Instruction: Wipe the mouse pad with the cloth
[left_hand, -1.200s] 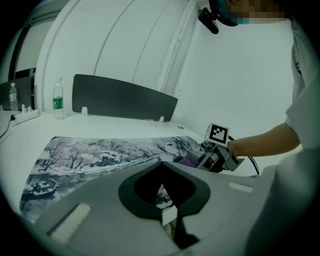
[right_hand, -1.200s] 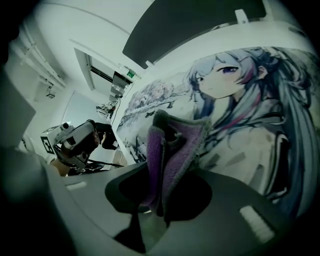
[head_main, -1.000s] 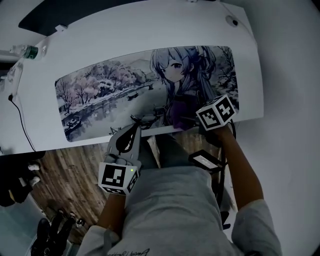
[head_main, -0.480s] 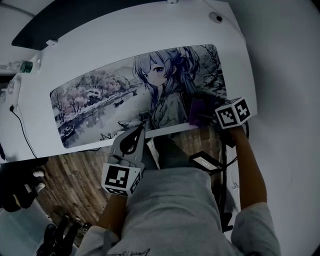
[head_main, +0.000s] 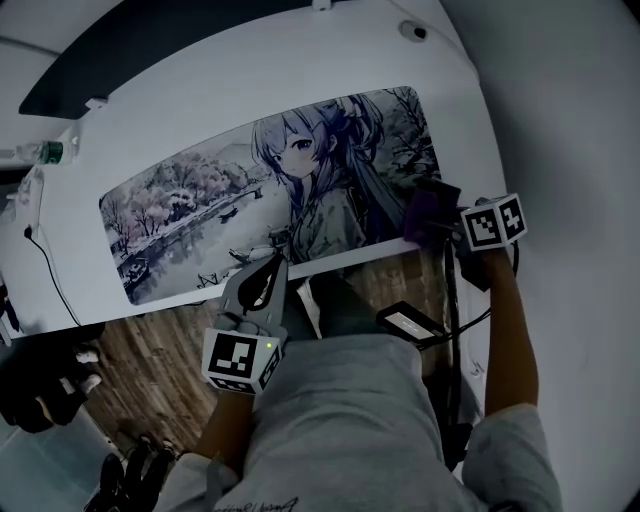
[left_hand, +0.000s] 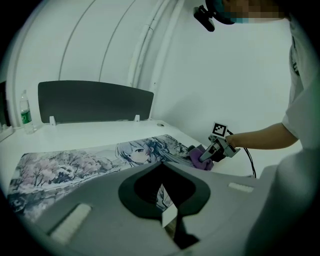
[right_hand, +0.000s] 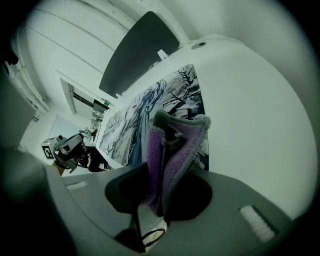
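- The right hand-held gripper (head_main: 443, 224) is squeezing a purple cloth (head_main: 428, 210) tight between its closed jaws.
- In the head view, the cloth is sitting at the 4 o'clock corner of the mouse pad (head_main: 200, 200).
- The mouse pad is lying flat on the white bench (head_main: 200, 90). It is showing a picture of a girl and pale trees.
- The left hand-held gripper (head_main: 268, 268) is keeping its jaws shut with nothing in them. It is hanging over the bench's 6 o'clock edge, just beside the pad.
- A small bottle (left_hand: 25, 112) is standing at the bench's 10 o'clock corner.
- A dark panel (left_hand: 95, 102) is standing along the 12 o'clock side.
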